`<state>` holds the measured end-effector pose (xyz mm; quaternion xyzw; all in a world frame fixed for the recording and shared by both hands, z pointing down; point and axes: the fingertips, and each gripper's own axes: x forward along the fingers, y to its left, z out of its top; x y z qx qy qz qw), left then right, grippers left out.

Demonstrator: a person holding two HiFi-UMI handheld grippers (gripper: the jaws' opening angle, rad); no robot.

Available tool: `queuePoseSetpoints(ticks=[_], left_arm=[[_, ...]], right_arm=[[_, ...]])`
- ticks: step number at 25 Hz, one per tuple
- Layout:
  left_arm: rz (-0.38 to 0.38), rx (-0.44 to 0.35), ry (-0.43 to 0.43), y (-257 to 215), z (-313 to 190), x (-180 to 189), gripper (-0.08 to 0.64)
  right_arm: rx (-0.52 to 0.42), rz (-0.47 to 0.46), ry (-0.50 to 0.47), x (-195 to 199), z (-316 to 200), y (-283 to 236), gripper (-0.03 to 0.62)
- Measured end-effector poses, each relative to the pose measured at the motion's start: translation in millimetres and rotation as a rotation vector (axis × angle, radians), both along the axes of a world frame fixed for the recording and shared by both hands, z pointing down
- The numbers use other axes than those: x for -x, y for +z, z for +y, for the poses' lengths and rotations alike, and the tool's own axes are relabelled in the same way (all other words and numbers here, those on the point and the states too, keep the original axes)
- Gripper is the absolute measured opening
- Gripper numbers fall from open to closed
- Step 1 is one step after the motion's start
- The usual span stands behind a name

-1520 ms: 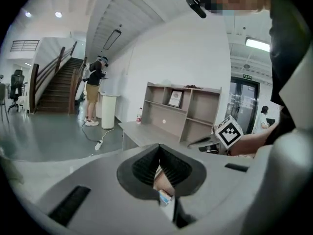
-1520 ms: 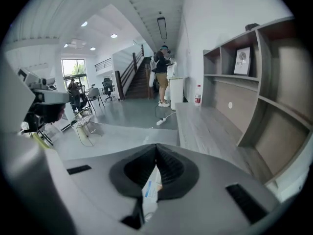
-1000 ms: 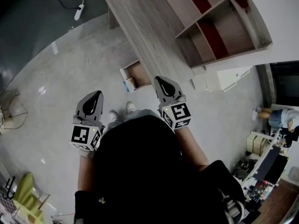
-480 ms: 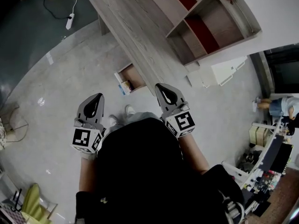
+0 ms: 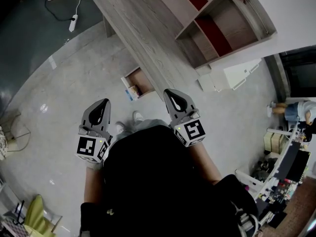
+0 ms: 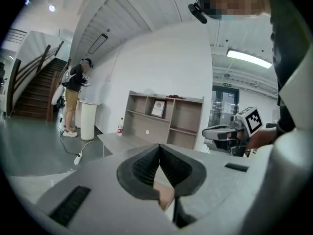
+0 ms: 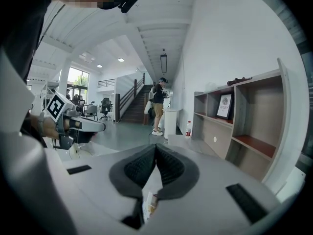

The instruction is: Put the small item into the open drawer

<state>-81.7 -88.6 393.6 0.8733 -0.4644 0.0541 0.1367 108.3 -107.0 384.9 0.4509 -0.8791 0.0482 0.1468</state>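
A grey wooden desk (image 5: 143, 28) with a shelf unit (image 5: 217, 28) stands ahead of me. Its low drawer (image 5: 141, 79) is pulled open, and a small white and blue box (image 5: 131, 92) lies at its front. My left gripper (image 5: 103, 102) hangs over the floor, short of the drawer, with its jaws shut and nothing between them. My right gripper (image 5: 168, 91) is held level with it near the desk's front edge, also shut and empty. In the left gripper view the left gripper (image 6: 159, 147) points at the desk (image 6: 122, 142); the right gripper (image 7: 156, 147) does the same.
A bottle with a red label (image 6: 120, 126) stands at the desk's far end. A person (image 6: 76, 94) stands by a white bin (image 6: 88, 120) beyond it. A power strip and cable (image 5: 73, 22) lie on the floor to the left. A white cabinet (image 5: 232, 75) is right of the shelf.
The desk and drawer have shifted up and left in the head view over the last second. Both grippers stay shut and in nearly the same place.
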Motion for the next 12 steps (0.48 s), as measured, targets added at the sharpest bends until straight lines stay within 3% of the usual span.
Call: queuePoseSetpoints(ticks=[12], left_arm=[[-0.001,0.002,0.007,1.7,-3.0,1.8,0.003]], right_arm=[[0.014,0.006,0.008,2.7,-2.7,6.1,0.012]])
